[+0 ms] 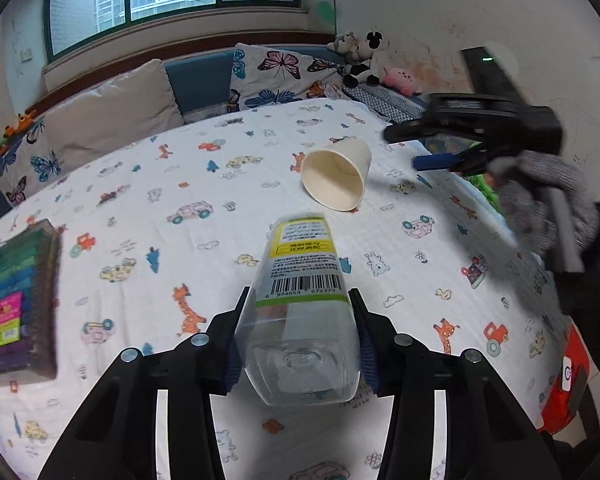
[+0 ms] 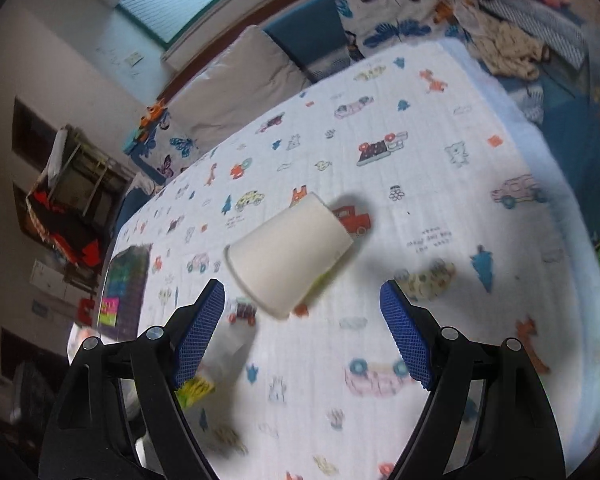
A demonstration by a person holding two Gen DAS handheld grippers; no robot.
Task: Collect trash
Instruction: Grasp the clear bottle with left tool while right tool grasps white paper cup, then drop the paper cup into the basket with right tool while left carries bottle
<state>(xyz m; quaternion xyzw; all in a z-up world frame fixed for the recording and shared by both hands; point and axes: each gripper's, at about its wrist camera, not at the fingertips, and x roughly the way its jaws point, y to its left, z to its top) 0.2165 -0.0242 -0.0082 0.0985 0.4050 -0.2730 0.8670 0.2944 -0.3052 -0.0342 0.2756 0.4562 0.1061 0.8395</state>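
My left gripper (image 1: 298, 308) is shut on a clear plastic bottle (image 1: 300, 320) with a green and yellow label, holding it by its base end above the cartoon-print sheet (image 1: 180, 208). A white paper cup (image 1: 336, 174) lies on its side on the sheet beyond the bottle, mouth toward me. In the right wrist view the cup (image 2: 290, 254) lies just ahead of my right gripper (image 2: 302, 300), which is open and empty above the sheet. The right gripper (image 1: 416, 148) also shows in the left wrist view, right of the cup. The bottle (image 2: 220, 356) shows blurred at lower left.
A pack of coloured items (image 1: 16, 304) lies at the sheet's left edge; it also shows in the right wrist view (image 2: 126, 292). Pillows (image 1: 112, 112) and plush toys (image 1: 364, 60) line the far side. A red object (image 1: 564, 384) sits off the right edge.
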